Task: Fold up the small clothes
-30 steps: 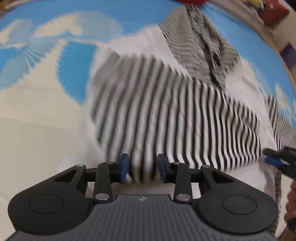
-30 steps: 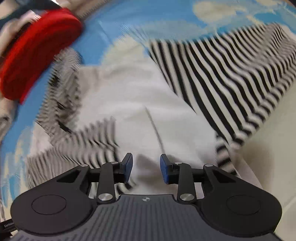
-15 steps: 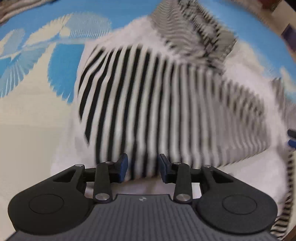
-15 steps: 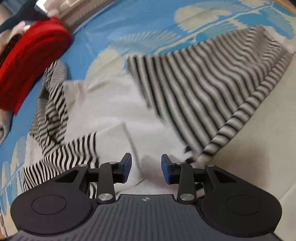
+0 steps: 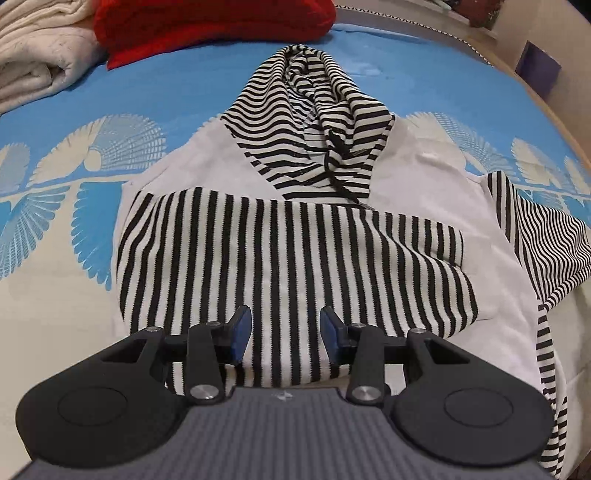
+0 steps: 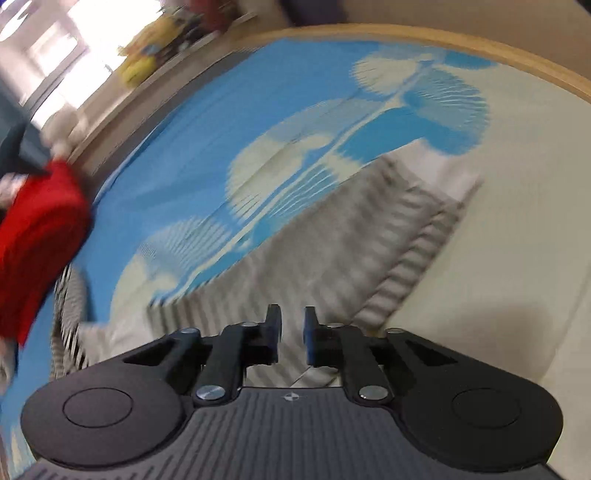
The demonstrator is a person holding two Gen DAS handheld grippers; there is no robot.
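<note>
The hoodie (image 5: 295, 229) lies face-up on the bed (image 5: 66, 332), white in the body with black-and-white stripes, its hood (image 5: 317, 122) pointing away toward the far edge. One striped sleeve (image 5: 288, 258) is already laid flat across the chest, so the fold looks about a third done; the other sleeve (image 5: 546, 251) spreads out to the side, off the body, and is not yet brought in. That one seems the step in hand.

The left gripper (image 5: 285, 334) hovers low over the near edge of the folded sleeve, its jaws apart with nothing between them; striped cloth shows in the gap, underneath, not pinched. The right gripper (image 6: 291, 334) is over the outspread sleeve in a heavily blurred view; its jaws stand close together with a narrow gap, and I cannot tell whether any cloth is caught there.

The next move, as I judge it, calls for a grip near the cuff of that loose sleeve and a carry across the chest to lie on the first one, keeping it flat. The knit looks soft and apt to bunch, so a pinch of one layer only would serve best.

Beyond the hood sit a red folded garment (image 5: 214, 26) and a cream blanket (image 5: 40, 62).
</note>
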